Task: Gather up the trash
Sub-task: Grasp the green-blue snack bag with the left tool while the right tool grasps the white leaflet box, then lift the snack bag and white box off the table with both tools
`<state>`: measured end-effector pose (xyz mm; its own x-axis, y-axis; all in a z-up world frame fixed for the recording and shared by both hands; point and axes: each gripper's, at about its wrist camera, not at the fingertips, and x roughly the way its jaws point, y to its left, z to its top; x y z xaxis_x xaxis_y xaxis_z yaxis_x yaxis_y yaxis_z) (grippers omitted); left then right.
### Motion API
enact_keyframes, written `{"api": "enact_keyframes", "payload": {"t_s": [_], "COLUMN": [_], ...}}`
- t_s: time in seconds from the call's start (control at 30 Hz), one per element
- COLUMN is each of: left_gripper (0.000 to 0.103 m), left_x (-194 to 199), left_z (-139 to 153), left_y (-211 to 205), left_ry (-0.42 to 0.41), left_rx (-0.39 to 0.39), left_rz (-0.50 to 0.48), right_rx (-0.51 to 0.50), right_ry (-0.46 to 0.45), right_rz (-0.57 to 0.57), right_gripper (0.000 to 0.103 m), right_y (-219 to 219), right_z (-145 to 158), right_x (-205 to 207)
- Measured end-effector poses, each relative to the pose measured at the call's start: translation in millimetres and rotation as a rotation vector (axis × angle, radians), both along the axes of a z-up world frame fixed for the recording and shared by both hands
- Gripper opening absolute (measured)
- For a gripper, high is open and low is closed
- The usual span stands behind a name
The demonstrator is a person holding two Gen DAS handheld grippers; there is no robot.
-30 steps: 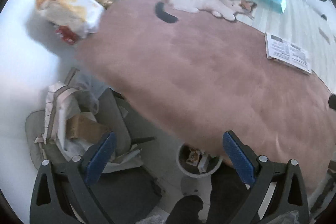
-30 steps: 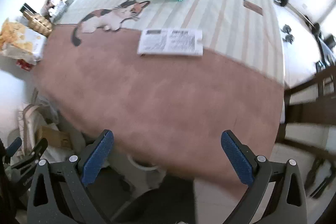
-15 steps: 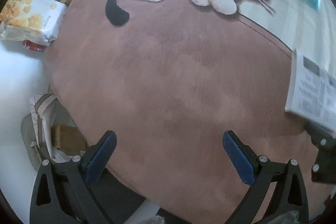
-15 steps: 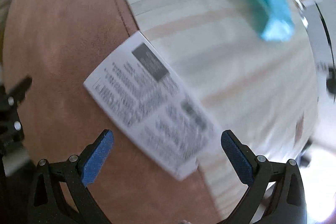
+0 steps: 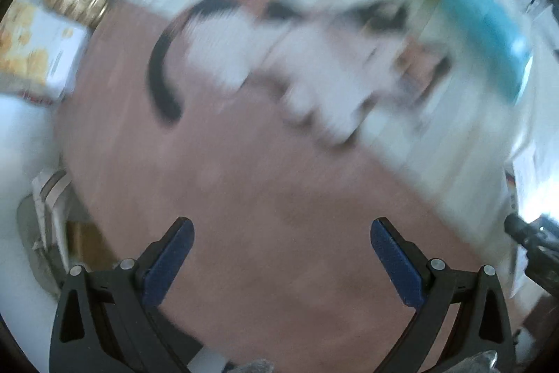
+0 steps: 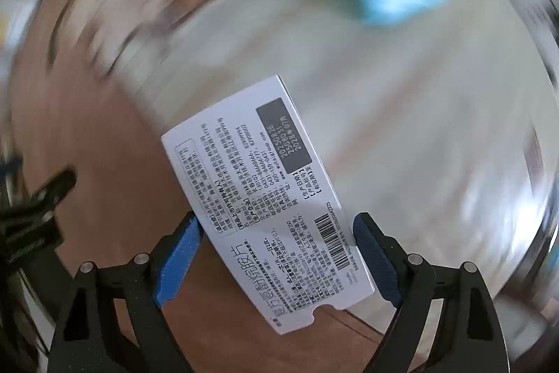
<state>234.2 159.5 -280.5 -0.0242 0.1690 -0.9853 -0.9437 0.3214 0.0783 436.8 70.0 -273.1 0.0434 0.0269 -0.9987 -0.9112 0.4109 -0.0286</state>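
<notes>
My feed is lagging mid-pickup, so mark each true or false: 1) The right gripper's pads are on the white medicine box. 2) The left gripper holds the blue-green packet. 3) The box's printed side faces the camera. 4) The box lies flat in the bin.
1) True: the right gripper has just been closing, and its pads meet both long edges of the white medicine box.
2) False: the left gripper is open and empty; the blue-green packet lies far off on the striped cover.
3) True: text and a barcode show.
4) False: it is over the cat-print blanket.
</notes>
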Motion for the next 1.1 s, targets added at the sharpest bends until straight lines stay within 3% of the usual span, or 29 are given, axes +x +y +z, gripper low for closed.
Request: {"api": "enact_keyframes", "payload": {"t_s": [0.1, 0.2, 0.33, 0.37, 0.43, 0.47, 0.5, 0.53, 0.6, 0.7, 0.8, 0.93, 1.1], "left_gripper": [0.103, 0.103, 0.103, 0.103, 0.087, 0.059, 0.037, 0.036, 0.02, 0.012, 0.009, 0.009, 0.009], "left_x": [48.3, 92.3, 143.5, 155.4, 171.6, 178.9, 181.4, 184.3, 185.1, 179.8, 162.9, 122.9, 61.9], "left_z": [19.3, 30.0, 25.9, 21.8, 12.5, 8.2, 4.7, 4.8, 9.6, 15.8, 18.8, 22.9, 16.7], "left_y": [26.8, 55.1, 89.9, 96.0, 105.2, 108.7, 110.9, 113.5, 110.1, 92.7, 75.2, 46.7, -11.4], "left_ry": [-0.087, -0.203, -0.31, -0.306, -0.293, -0.278, -0.292, -0.306, -0.297, -0.251, -0.225, -0.225, -0.2], "left_rx": [-0.01, -0.045, -0.1, -0.103, -0.106, -0.106, -0.113, -0.112, -0.069, -0.013, 0.009, -0.006, -0.083], "left_rz": [0.007, 0.046, 0.095, 0.097, 0.087, 0.076, 0.06, 0.044, -0.011, -0.15, -0.229, -0.285, -0.33], "right_rx": [0.072, 0.114, 0.149, 0.147, 0.148, 0.142, 0.137, 0.133, 0.129, 0.119, 0.109, 0.096, 0.065], "right_ry": [0.003, 0.013, -0.003, -0.009, -0.023, -0.031, -0.039, -0.041, -0.038, -0.046, -0.041, -0.046, -0.01], "right_rz": [-0.262, -0.453, -0.569, -0.572, -0.58, -0.576, -0.575, -0.572, -0.569, -0.537, -0.492, -0.434, -0.359], "right_gripper": [0.087, 0.086, 0.084, 0.084, 0.084, 0.083, 0.083, 0.083, 0.083, 0.083, 0.082, 0.082, 0.082], "right_y": [-19.8, -30.5, -29.9, -28.3, -25.1, -22.6, -22.5, -19.3, -21.1, -15.9, -14.7, -13.7, -38.0], "right_z": [18.0, 28.2, 41.0, 42.1, 44.3, 44.6, 44.3, 43.4, 41.1, 32.1, 26.9, 23.9, 16.0], "right_x": [61.0, 111.3, 155.3, 160.1, 170.3, 177.3, 179.6, 182.6, 179.7, 157.8, 145.2, 122.2, 67.1]}}
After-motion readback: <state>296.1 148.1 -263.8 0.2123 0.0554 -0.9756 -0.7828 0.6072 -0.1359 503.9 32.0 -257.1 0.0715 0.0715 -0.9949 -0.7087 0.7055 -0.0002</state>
